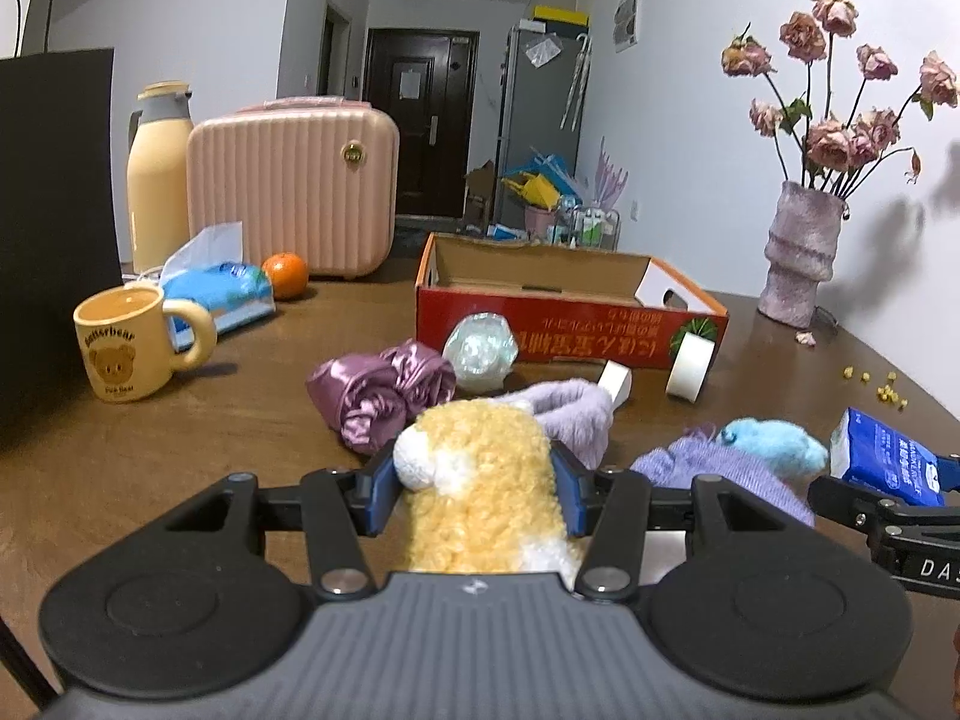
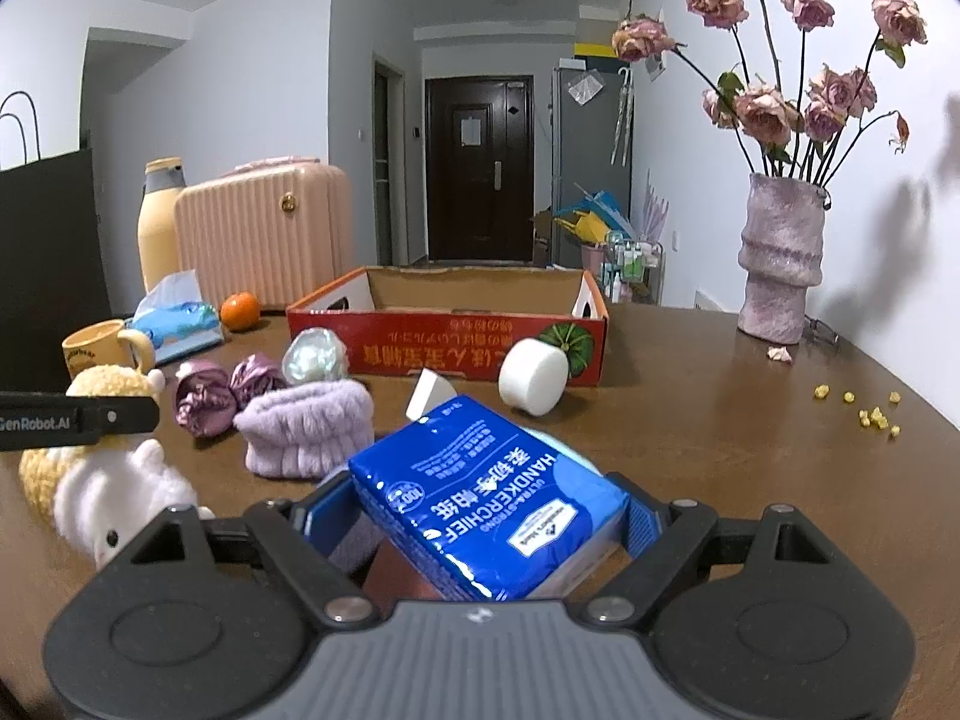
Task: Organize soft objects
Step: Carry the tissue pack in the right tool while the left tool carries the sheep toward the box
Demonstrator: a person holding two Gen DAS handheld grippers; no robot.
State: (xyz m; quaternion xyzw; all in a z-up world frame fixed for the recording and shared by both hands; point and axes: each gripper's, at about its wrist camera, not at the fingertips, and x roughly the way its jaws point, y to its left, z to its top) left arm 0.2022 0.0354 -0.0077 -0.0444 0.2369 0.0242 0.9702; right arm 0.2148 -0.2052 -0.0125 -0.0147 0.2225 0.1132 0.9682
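While your left gripper (image 1: 474, 483) is clamped on the yellow plush toy (image 1: 480, 480) and your right gripper (image 2: 474, 516) is clamped on the blue tissue pack (image 2: 480, 498), both loads sit above the desk (image 1: 240, 420), short of the red cardboard box (image 2: 444, 342) at twelve o'clock. The plush hangs mostly outside the pads, so a quick swing could let it slide out. The glossy pack may likewise squirm free if you tilt it. Between you and the box lie the lilac headband (image 2: 306, 432), the purple satin scrunchies (image 2: 222, 396), the iridescent ball (image 2: 315, 357) and the white foam roll (image 2: 534, 375); carried low, your loads could knock them. The vase (image 2: 780, 258) at two o'clock stands well apart.
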